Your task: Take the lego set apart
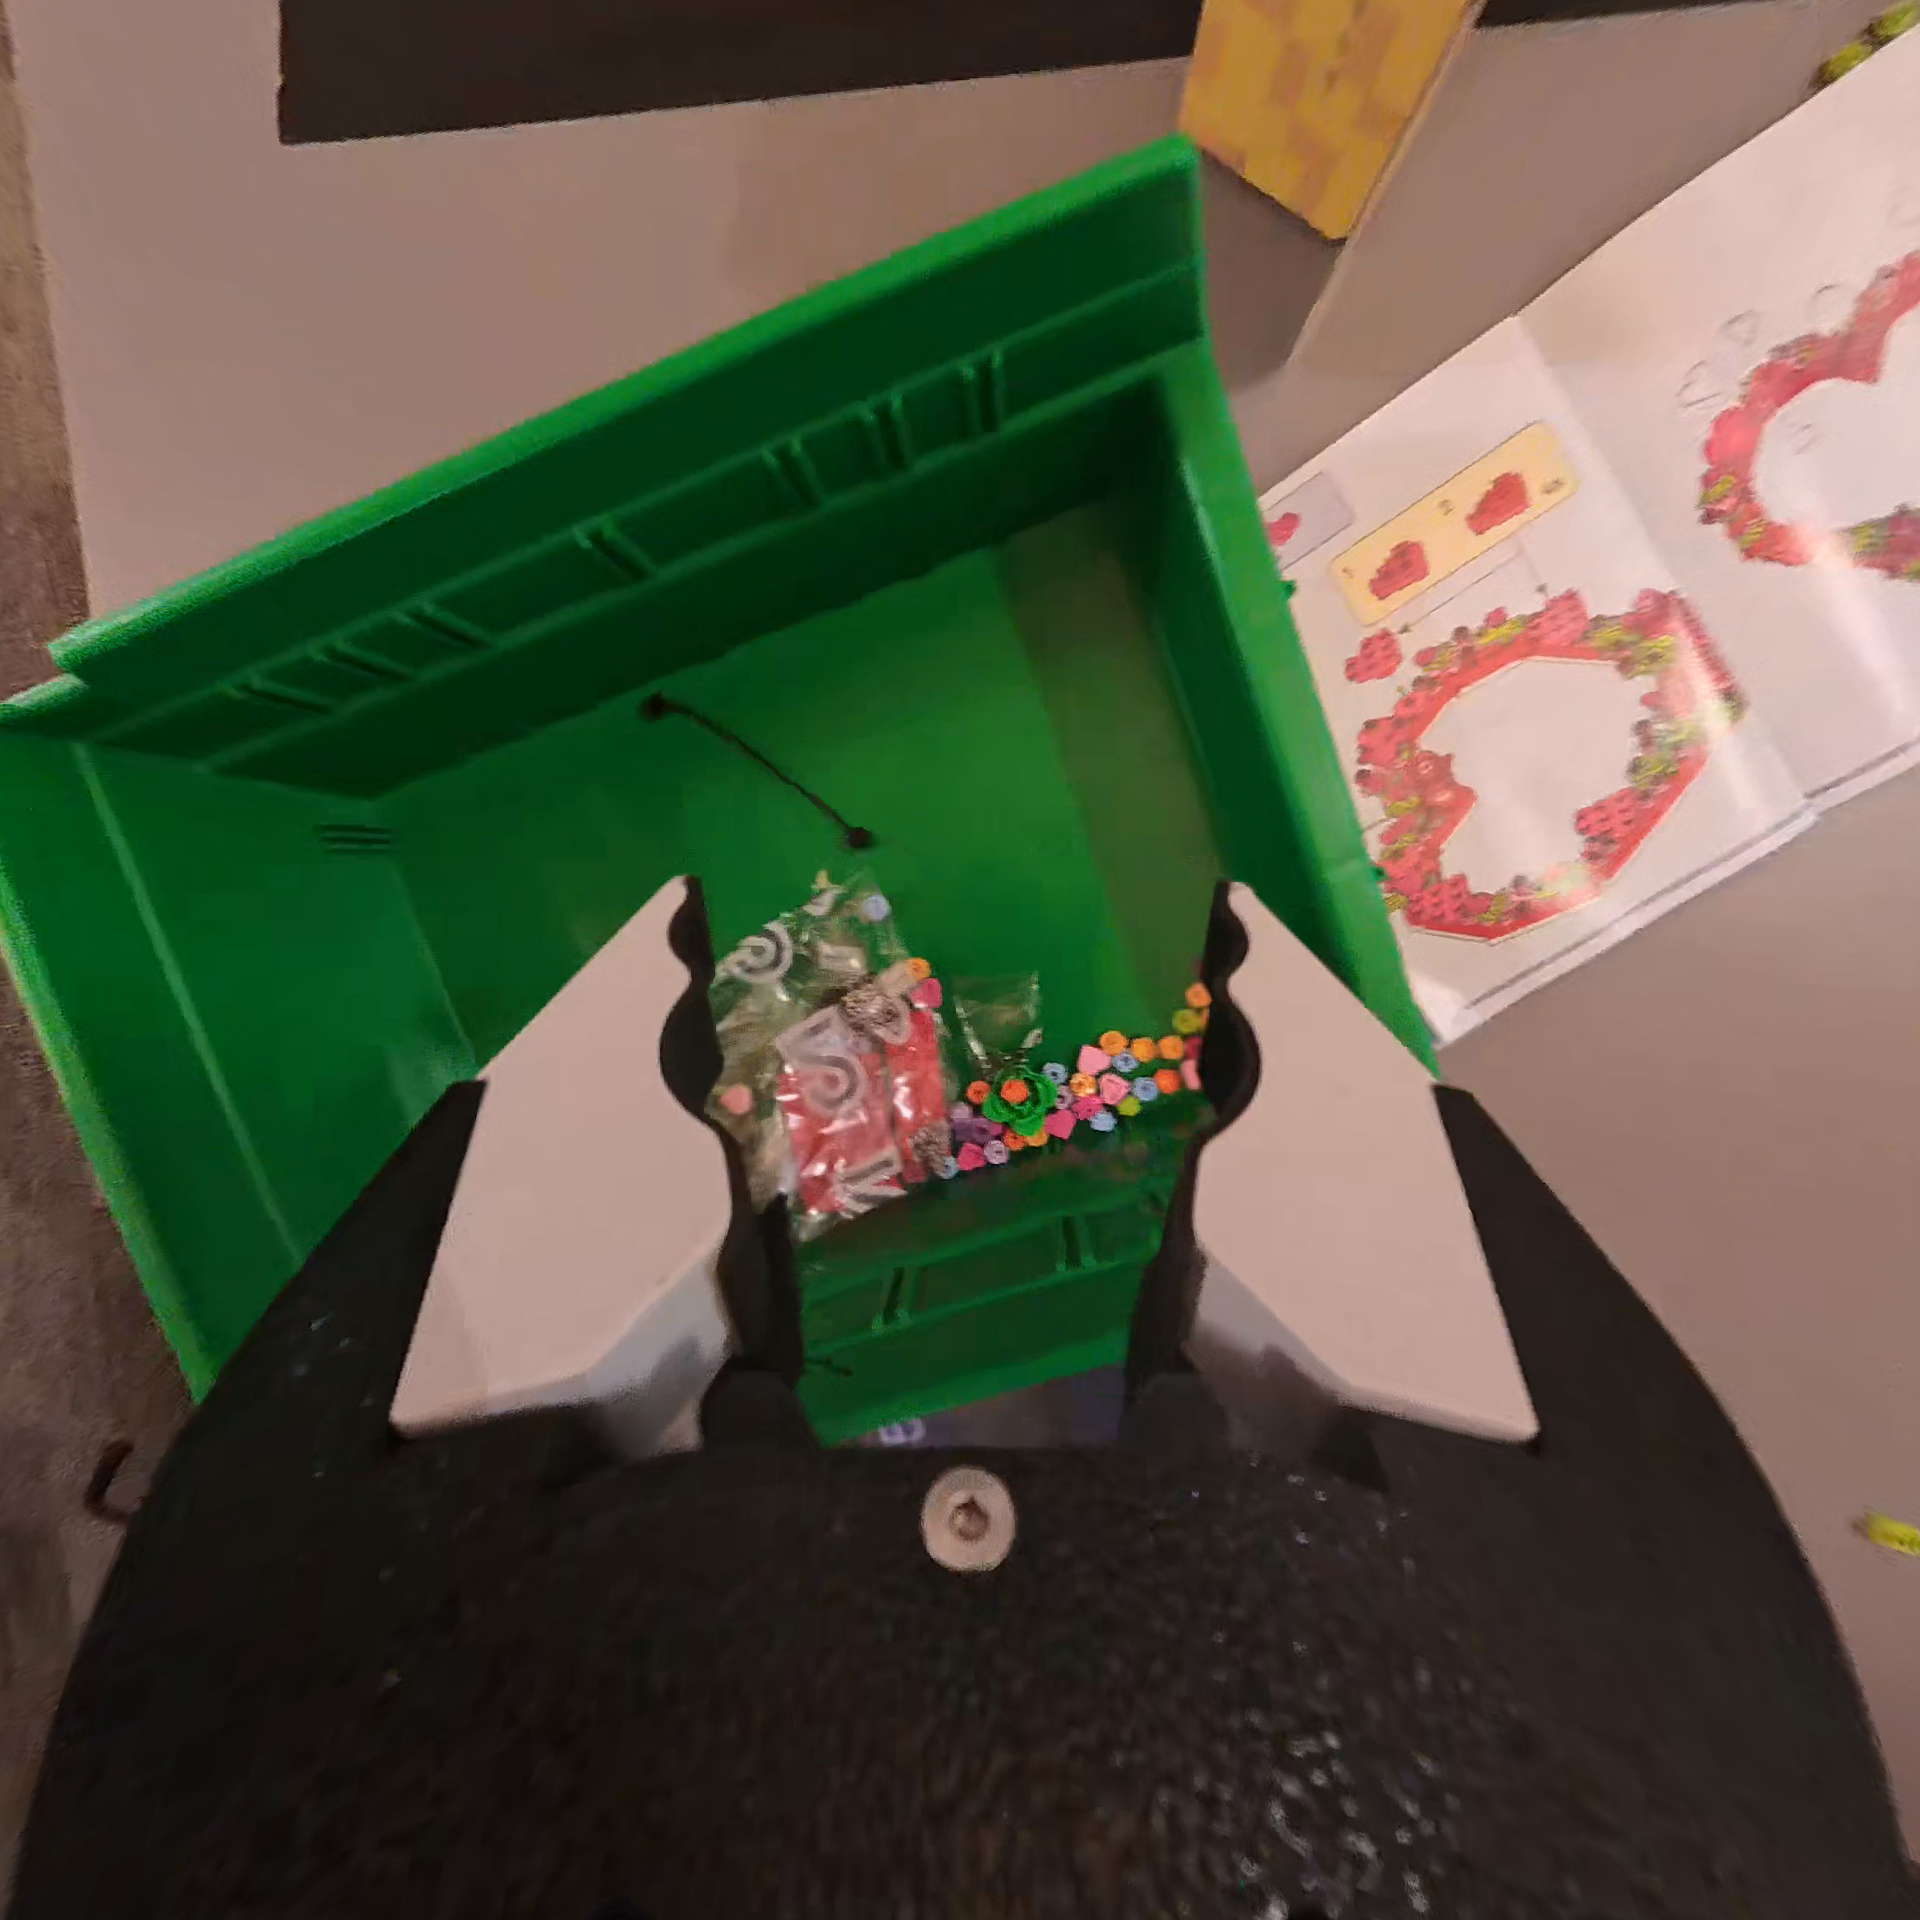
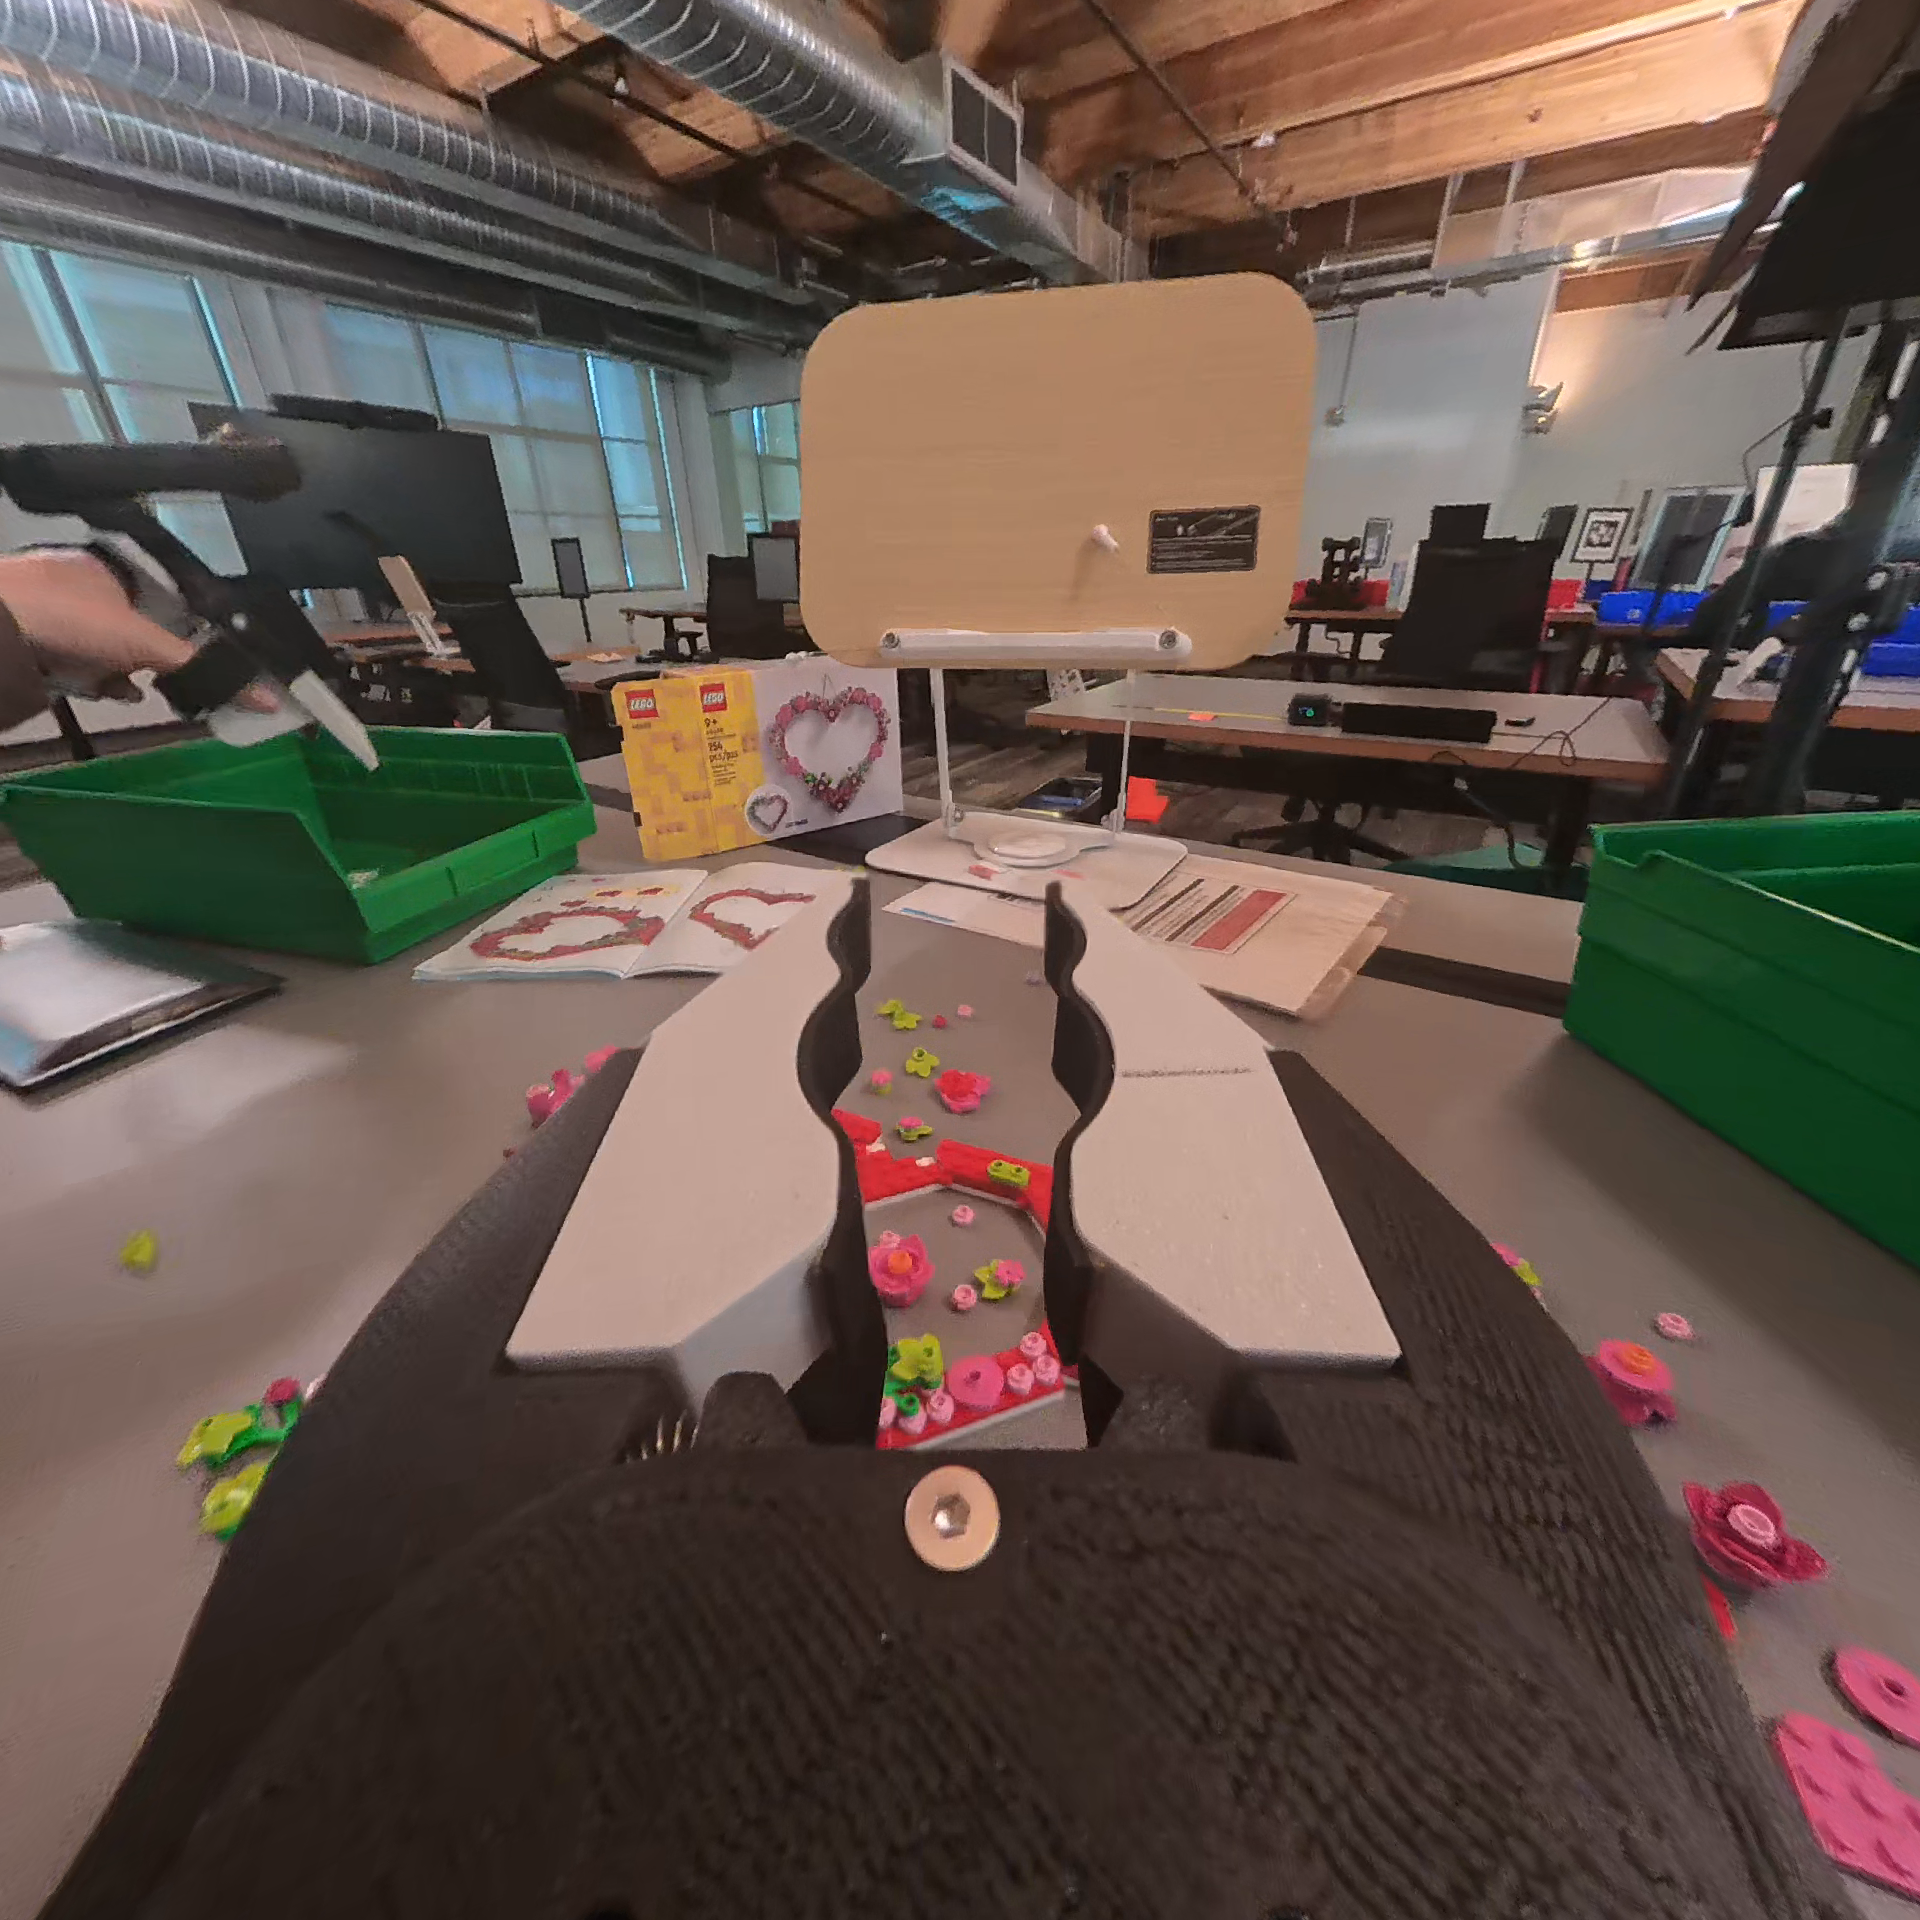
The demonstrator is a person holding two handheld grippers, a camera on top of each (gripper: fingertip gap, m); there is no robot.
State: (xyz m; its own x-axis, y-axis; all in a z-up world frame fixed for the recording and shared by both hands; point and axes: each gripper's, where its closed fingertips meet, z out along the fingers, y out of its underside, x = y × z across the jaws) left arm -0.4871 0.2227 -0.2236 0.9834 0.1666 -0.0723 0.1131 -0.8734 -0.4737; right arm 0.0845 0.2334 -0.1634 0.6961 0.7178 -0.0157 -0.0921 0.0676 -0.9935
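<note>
In the right wrist view, the red heart-shaped lego frame (image 2: 914, 1164) lies on the grey table with pink flowers (image 2: 899, 1268) and green leaves on and inside it. My right gripper (image 2: 956, 894) hovers over it, open and empty. Loose pink flowers (image 2: 1751, 1532) and lime leaves (image 2: 234, 1439) lie around it. My left gripper (image 1: 956, 894) is open and empty above a green bin (image 1: 582, 582). The bin holds plastic bags with red pieces (image 1: 842, 1081) and small coloured flower pieces (image 1: 1091, 1081). The left gripper (image 2: 312, 727) also shows over that bin (image 2: 312, 842), held by a hand.
An open instruction booklet (image 2: 623, 920) lies beside the left bin and also shows in the left wrist view (image 1: 1558, 675). A yellow lego box (image 2: 748, 758) and a wooden board on a white stand (image 2: 1049, 468) stand behind. Stacked green bins (image 2: 1745, 987) stand at right. A dark flat slab (image 2: 94, 997) lies at left.
</note>
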